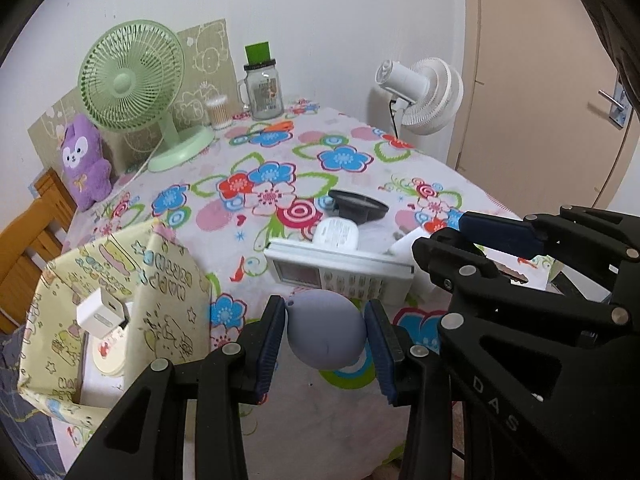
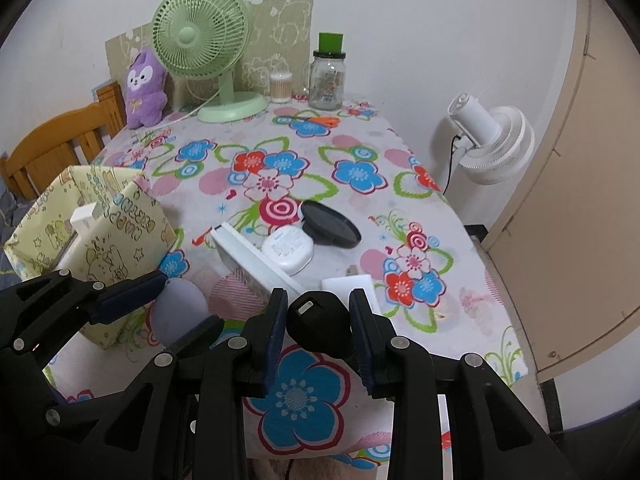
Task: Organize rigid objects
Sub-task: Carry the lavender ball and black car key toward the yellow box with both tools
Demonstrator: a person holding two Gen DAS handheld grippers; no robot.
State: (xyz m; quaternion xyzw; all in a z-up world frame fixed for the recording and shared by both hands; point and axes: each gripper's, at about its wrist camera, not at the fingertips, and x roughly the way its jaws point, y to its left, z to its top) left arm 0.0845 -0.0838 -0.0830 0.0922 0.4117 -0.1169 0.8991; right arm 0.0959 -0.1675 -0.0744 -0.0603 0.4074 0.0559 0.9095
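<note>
Soft, even indoor light with faint shadows; both fisheye views stay sharp, bending and darkening at the corners.

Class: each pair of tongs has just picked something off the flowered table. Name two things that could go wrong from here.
1. The rounded lilac object is pinched only at its sides by the left tongs; it could slip out.
2. Both tongs sit close together, so the right tongs with the black object could knock the left pair near the patterned box.

Two fans: green (image 1: 132,80), white (image 1: 428,94); one jar (image 1: 264,88); one plush (image 1: 84,160); one box (image 1: 120,312).
</note>
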